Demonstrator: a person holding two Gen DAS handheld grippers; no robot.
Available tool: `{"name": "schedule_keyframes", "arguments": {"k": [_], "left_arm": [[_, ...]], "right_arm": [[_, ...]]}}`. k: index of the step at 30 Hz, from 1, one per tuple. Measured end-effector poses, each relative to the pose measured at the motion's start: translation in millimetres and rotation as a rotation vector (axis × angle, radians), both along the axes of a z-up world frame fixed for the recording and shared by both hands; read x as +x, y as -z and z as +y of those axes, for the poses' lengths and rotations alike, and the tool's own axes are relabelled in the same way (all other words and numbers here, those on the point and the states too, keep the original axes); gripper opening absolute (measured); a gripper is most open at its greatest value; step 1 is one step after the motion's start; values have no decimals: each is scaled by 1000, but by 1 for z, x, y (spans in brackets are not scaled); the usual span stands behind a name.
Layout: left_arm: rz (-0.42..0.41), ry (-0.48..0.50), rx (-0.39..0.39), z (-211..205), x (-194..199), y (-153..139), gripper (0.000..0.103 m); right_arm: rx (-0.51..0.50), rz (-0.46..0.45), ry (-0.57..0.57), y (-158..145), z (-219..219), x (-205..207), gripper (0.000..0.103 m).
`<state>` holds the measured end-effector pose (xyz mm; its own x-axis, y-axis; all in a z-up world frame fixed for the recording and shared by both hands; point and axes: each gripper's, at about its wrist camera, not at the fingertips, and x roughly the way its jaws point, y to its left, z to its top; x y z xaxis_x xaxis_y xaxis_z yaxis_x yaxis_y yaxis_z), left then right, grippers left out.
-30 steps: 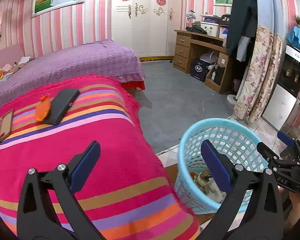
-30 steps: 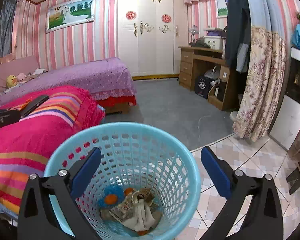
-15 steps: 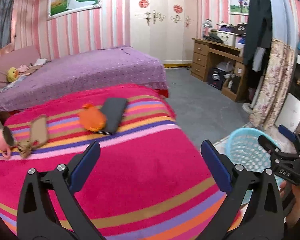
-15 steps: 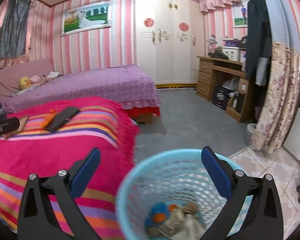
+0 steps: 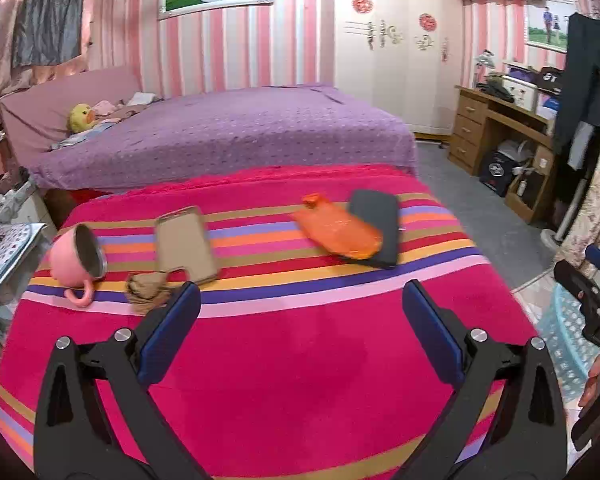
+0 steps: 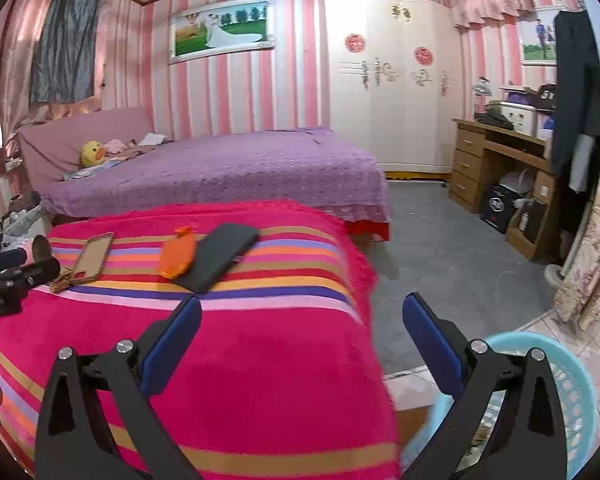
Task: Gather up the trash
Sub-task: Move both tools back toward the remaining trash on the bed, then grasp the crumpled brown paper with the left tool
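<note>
The left gripper (image 5: 301, 308) is hanging over the striped blanket (image 5: 284, 360) with its two fingers spread wide and nothing between them. The right gripper (image 6: 301, 320) is spread wide too and holding nothing, sitting over the blanket's edge with the blue bin (image 6: 580, 400) just under its right finger. On the blanket, an orange wrapper (image 5: 338, 232) is lying partly on a dark case (image 5: 376, 226). Further left, a tan case (image 5: 186, 244) is lying next to a pink cup (image 5: 74, 258) tipped on its side, and a brown crumpled scrap (image 5: 146, 288) is touching the tan case. The bin is standing on the floor beside the blanket.
</note>
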<state>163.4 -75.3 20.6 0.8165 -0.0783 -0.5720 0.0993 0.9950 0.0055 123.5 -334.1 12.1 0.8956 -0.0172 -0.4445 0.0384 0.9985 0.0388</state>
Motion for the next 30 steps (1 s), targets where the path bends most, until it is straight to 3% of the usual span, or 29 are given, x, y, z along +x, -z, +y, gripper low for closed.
{"name": "schedule_keyframes", "arguments": {"k": [10, 17, 30], "left_arm": [[72, -82, 22, 54, 34, 25, 97], [96, -146, 93, 82, 62, 44, 97], [194, -197, -19, 146, 92, 74, 94]], "right_arm": [[-7, 18, -67, 0, 54, 59, 98], [7, 63, -97, 10, 83, 104, 98], [-25, 162, -104, 45, 106, 147, 98]]}}
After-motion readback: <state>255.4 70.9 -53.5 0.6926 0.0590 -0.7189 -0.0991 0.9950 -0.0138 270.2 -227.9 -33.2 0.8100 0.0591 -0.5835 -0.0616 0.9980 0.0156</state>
